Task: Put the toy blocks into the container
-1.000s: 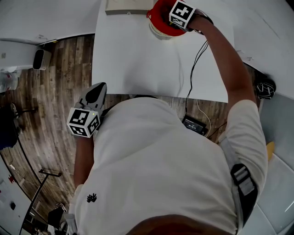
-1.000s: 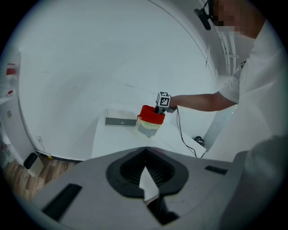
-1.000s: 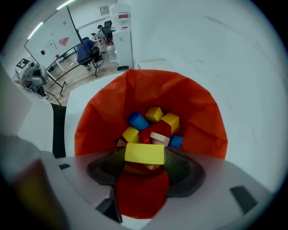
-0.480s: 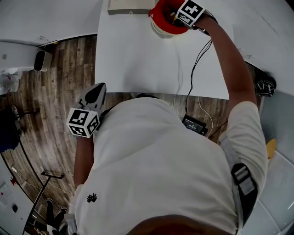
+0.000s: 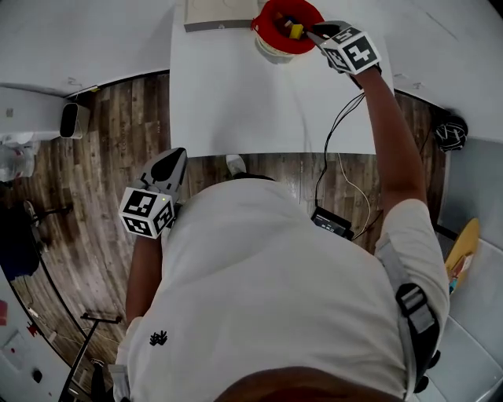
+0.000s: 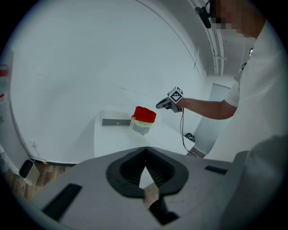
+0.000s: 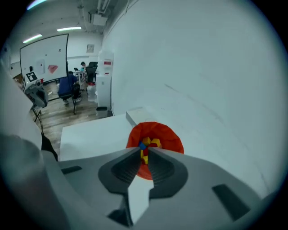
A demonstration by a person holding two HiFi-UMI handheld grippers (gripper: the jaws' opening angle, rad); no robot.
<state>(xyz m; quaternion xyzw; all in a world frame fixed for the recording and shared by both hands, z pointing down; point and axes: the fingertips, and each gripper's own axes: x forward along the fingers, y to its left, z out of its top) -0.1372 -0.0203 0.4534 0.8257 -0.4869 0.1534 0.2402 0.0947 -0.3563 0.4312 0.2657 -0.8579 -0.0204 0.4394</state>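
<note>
Toy blocks (image 5: 296, 31), yellow and blue ones, lie inside the red container (image 5: 267, 23). It stands at the far edge of the white table (image 5: 236, 94), just beside a flat grey box (image 5: 216, 14). Around the table is a wooden floor (image 5: 94, 141). A person (image 5: 267, 290) in a white shirt stands at the near side of the table, with the right arm stretched forward. The right gripper (image 5: 313, 33) is at the rim of the container and points at the blocks. Its jaws are closing, with only a narrow gap between them, and nothing is held there. The left gripper (image 5: 167, 163) hangs low at the person's side, over the floor and near the table's front edge. Its jaws are together and empty.
</note>
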